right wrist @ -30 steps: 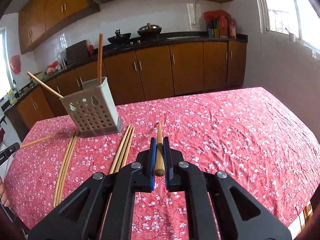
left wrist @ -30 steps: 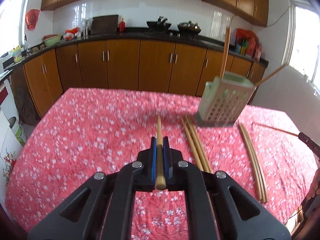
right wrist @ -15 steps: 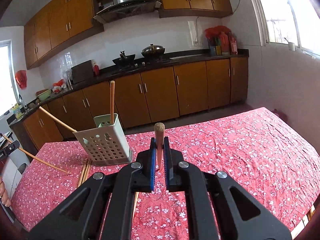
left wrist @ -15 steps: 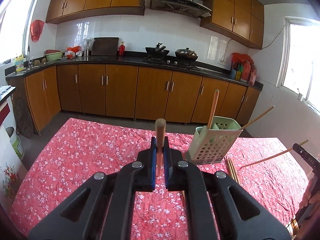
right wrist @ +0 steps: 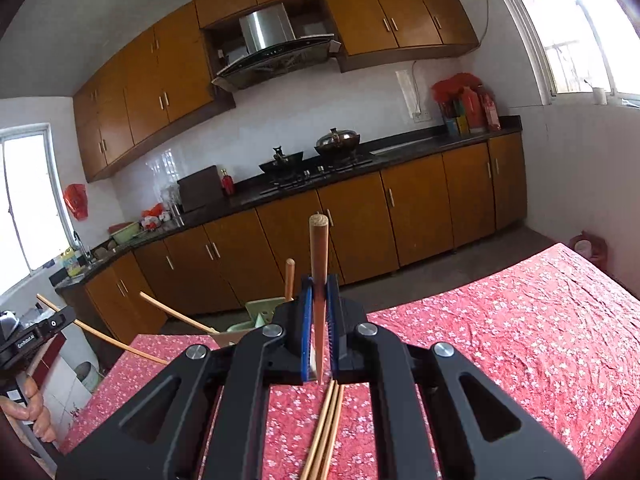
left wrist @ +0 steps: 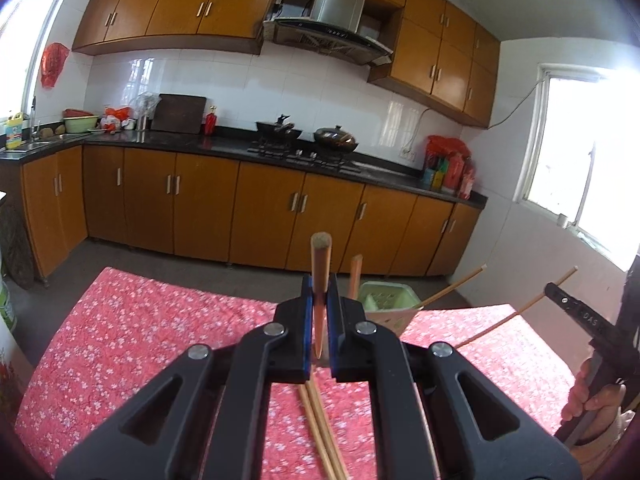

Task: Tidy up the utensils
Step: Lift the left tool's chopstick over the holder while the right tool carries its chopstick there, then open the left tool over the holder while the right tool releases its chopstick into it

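Note:
My left gripper [left wrist: 319, 286] is shut on a wooden chopstick [left wrist: 321, 268] that stands up between the blue pads. My right gripper [right wrist: 319, 286] is likewise shut on a chopstick [right wrist: 318, 264], its blunt end pointing up. The pale green perforated utensil holder [left wrist: 386, 302] stands on the red floral tablecloth [left wrist: 140, 320] just behind the fingers, with a stick upright in it; in the right wrist view the holder [right wrist: 260, 314] is mostly hidden by the gripper. Loose chopsticks [left wrist: 320, 428] lie on the cloth below each gripper, a bundle of chopsticks [right wrist: 326, 428] in the right view.
A person's hand [left wrist: 592, 396] holds the other gripper at the right edge, its chopstick [left wrist: 520, 308] slanting across. Kitchen cabinets [left wrist: 260, 208] and a counter with woks [left wrist: 336, 138] run behind the table. The cloth stretches wide to the right [right wrist: 540, 320].
Both grippers have risen from the table with their chopsticks, which now stand up instead of lying forward. The holder and loose chopsticks have dropped lower in both views.

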